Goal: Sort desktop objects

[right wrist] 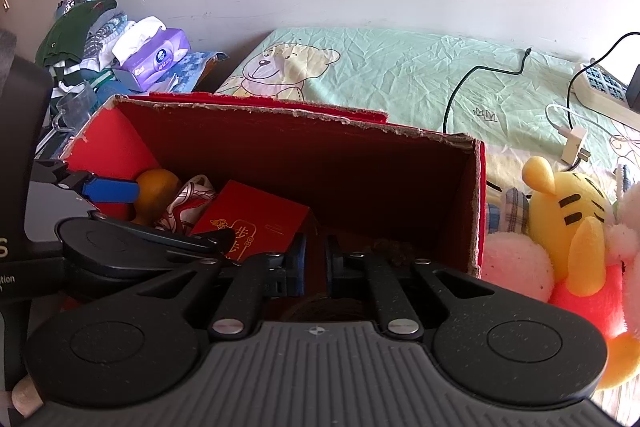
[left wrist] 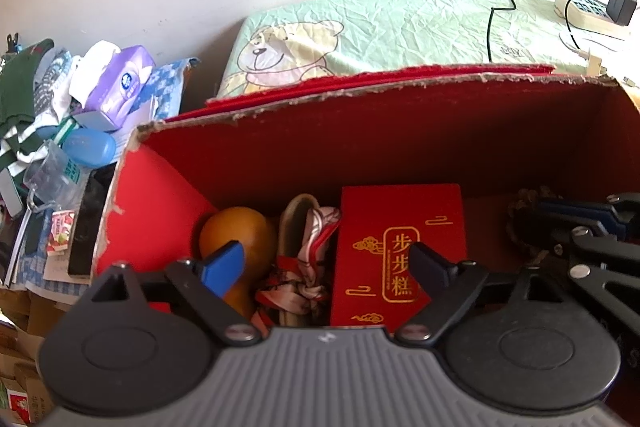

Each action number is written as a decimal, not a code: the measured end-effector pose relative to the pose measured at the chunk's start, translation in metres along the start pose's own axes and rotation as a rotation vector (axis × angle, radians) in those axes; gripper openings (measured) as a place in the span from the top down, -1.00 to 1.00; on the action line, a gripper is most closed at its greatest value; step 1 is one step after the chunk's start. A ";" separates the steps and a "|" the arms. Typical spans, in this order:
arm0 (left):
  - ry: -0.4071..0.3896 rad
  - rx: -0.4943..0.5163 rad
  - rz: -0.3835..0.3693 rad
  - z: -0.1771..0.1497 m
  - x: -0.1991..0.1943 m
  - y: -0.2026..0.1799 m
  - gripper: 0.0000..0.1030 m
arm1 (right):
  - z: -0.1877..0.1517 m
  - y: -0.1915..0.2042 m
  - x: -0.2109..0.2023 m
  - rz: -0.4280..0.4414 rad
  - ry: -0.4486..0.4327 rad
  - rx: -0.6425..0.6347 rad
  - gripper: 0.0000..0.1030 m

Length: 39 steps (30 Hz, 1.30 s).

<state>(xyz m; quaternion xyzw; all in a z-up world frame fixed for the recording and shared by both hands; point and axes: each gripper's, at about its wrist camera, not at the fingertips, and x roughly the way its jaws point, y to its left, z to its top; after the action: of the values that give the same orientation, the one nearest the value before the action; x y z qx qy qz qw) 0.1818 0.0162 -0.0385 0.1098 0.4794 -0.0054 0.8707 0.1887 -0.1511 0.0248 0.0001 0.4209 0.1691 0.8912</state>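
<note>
Left hand-held gripper (left wrist: 326, 267) spread, straight above the scarf bundle (left wrist: 298, 267) in the red box (left wrist: 360, 131), long axis pointing away; right hand-held gripper (right wrist: 316, 267) nearly pressed together, empty.

The left wrist view is taken from just above the near rim of the red cardboard box (left wrist: 256, 163), looking forward and slightly down into it, at close range; the box interior fills the centre of the frame. The right wrist view is set a little farther back and to the right, so that the same box (right wrist: 360, 167) is seen obliquely, with its right wall at centre right. Shared by both views are the box contents, the red packet (left wrist: 400, 247) (right wrist: 256, 223), the bear-print sheet (left wrist: 400, 27) (right wrist: 400, 75) behind, and the tissue pack (left wrist: 120, 87) (right wrist: 160, 57) at upper left.
</note>
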 end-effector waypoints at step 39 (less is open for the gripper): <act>0.013 -0.016 -0.015 -0.004 -0.001 0.003 -0.85 | -0.002 0.000 -0.003 0.001 -0.017 0.016 0.86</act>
<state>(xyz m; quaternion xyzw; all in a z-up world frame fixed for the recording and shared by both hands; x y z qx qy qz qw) 0.1787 0.0194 -0.0394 0.0994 0.4858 -0.0074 0.8683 0.1855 -0.1528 0.0262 0.0090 0.4148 0.1662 0.8946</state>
